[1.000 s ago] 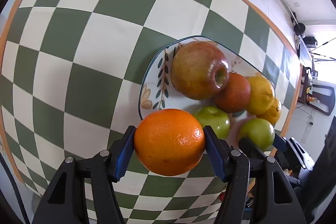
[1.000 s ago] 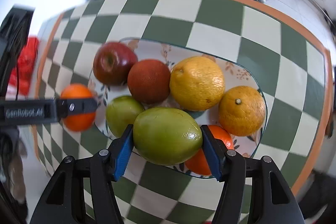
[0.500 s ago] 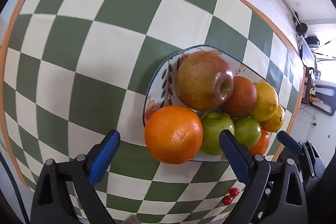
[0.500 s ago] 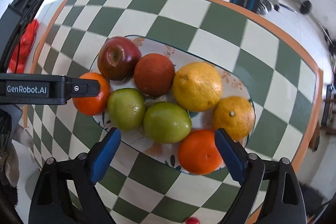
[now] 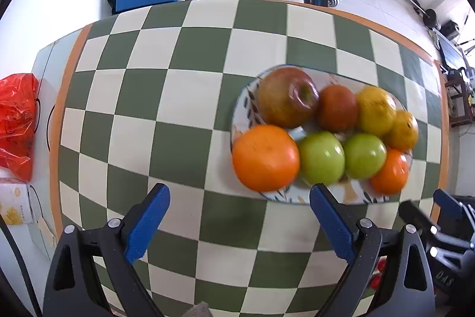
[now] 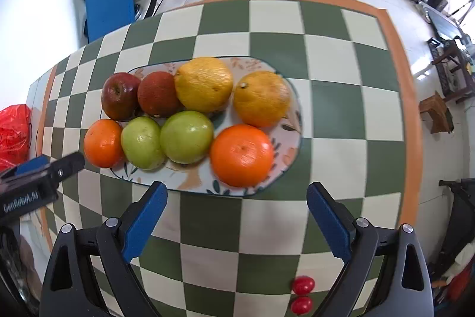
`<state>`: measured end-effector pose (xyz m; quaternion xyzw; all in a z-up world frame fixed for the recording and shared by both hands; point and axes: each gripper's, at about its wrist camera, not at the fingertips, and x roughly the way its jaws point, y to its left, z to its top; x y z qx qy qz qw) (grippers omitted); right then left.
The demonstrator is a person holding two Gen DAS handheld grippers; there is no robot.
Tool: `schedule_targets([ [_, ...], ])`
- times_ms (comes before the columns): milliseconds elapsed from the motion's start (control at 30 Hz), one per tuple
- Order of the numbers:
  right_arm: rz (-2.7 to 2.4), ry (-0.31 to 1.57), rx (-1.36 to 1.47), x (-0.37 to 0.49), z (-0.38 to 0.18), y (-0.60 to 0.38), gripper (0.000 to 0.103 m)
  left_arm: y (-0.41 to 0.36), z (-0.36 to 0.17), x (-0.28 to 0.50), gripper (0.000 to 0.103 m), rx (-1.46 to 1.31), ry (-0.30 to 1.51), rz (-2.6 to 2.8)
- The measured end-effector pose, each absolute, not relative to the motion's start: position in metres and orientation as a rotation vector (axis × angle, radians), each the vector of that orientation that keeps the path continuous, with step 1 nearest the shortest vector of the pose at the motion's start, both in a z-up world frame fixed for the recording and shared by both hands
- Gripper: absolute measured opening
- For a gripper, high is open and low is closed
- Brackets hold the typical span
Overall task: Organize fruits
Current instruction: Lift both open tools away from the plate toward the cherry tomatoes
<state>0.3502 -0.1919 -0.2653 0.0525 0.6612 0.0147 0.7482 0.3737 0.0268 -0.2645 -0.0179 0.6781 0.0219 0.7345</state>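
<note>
Your left tool (image 5: 239, 223) is spread wide w/ nothing between the blue pads — it hangs over bare checkered surface (image 5: 178, 97), and the plate (image 5: 242, 109) sits up at about 1 o'clock from it. Your right tool (image 6: 237, 220) is likewise wide open and empty, w/ the plate's near rim (image 6: 190, 183) just past its tips at 12 o'clock.

All the big fruit is on the plate, two rows. In the right wrist view, far row from 9 to 3 o'clock: red apple (image 6: 120, 100), dark reddish-brown fruit (image 6: 158, 98), big yellow citrus (image 6: 204, 84), yellow-orange citrus (image 6: 261, 98). Near row: small orange (image 6: 102, 143) at the 9 o'clock end, overhanging the rim, then a green apple (image 6: 142, 143), a second green apple (image 6: 186, 136), and a large orange (image 6: 242, 155) at the 3 o'clock end. Neighbours touch or nearly touch.

In the left wrist view the same orange (image 5: 265, 158) is the nearest fruit, sitting on the plate's 7 o'clock edge, apple (image 5: 287, 97) right behind it.

Two cherry tomatoes (image 6: 302, 294) lie on the surface, off the plate, at about 5 o'clock near your right tool's right finger, touching each other.

Red plastic bag (image 6: 13, 135) sits off the surface's edge at 9 o'clock. The left tool's black body pokes into the right wrist view at 8 o'clock; some motion blur in both views.
</note>
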Motion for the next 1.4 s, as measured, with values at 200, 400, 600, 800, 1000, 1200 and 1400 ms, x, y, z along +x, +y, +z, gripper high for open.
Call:
schedule_targets([
  [200, 0.012, 1.38, 0.088, 0.324, -0.238, -0.197, 0.097, 0.014, -0.239, 0.346, 0.097, -0.037, 1.421, 0.028],
  [400, 0.015, 1.308, 0.098, 0.295, -0.198, -0.199, 0.097, 0.007, -0.194, 0.32, 0.097, -0.007, 1.328, 0.005],
  [600, 0.018, 1.24, 0.106, 0.262, -0.155, -0.199, 0.097, 0.005, -0.151, 0.292, 0.097, 0.01, 1.237, -0.011],
  [800, 0.014, 1.173, 0.119, 0.23, -0.114, -0.199, 0.097, 0.007, -0.119, 0.264, 0.097, 0.002, 1.174, -0.029],
  [1000, 0.014, 1.119, 0.116, 0.202, -0.081, -0.194, 0.097, 0.003, -0.093, 0.241, 0.097, 0.012, 1.139, -0.047],
  [1200, 0.021, 1.079, 0.142, 0.181, -0.053, -0.194, 0.097, 0.001, -0.072, 0.22, 0.097, 0.02, 1.109, -0.073],
  [1400, 0.02, 1.048, 0.151, 0.163, -0.031, -0.194, 0.097, 0.0, -0.057, 0.205, 0.097, 0.025, 1.082, -0.085],
])
